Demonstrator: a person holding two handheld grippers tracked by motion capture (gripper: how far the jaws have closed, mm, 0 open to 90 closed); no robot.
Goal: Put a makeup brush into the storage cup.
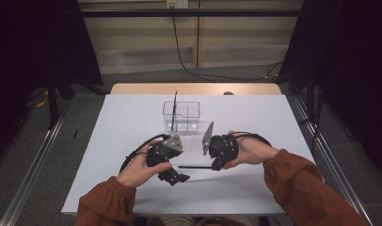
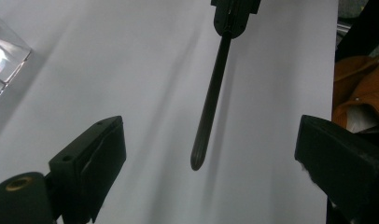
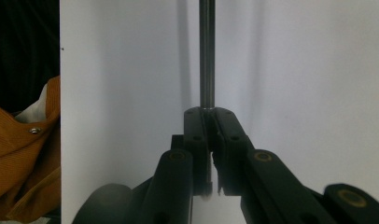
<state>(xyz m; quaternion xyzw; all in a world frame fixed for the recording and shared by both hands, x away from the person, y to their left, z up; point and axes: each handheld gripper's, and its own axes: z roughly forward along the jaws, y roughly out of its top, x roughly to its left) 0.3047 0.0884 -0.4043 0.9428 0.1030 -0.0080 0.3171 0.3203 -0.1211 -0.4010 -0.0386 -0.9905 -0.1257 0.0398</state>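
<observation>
Left gripper (image 1: 179,178) fingers (image 2: 92,158) spread wide; right gripper (image 1: 212,165) fingers (image 3: 197,140) clamped together, both level.

text: none readable | labels: none | brands: none | numbers: none

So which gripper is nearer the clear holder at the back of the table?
Left, slightly. The left gripper sits just in front of the clear holder, jaws open toward the thin dark rod. The right gripper, shut on that rod, is farther to the holder's right.
</observation>
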